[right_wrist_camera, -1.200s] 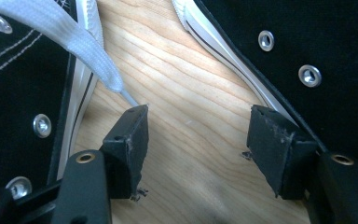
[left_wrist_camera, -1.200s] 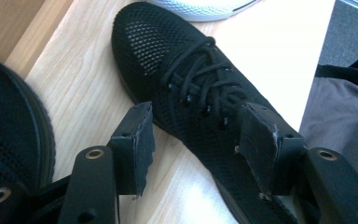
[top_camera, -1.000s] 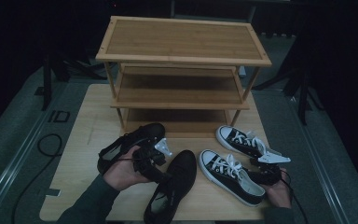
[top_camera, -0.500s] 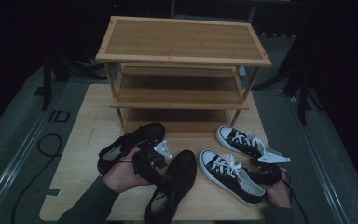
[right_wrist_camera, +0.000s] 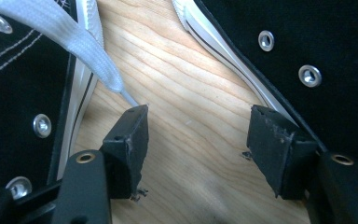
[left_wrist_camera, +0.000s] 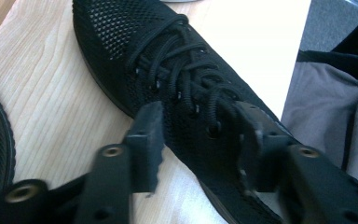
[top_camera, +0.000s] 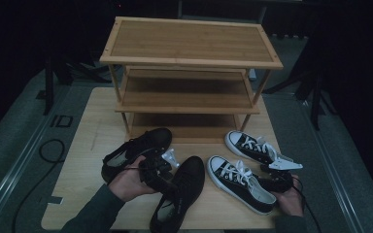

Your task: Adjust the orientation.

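Left gripper straddling the laced throat of the near black mesh shoe on the tabletop, fingers just been closing, far finger seemingly against the upper, near one with a gap — not yet a firm pinch. Best to seat deeper over the laces, squeeze until both pads bite, then lift level toward the bamboo rack. Right gripper parted over bare wood between the two black-and-white sneakers, holding nothing — keep clear of the loose white lace.

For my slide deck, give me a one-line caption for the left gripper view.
Left hand-held gripper closing its jaws around the laced middle of a black mesh shoe on the wooden table.
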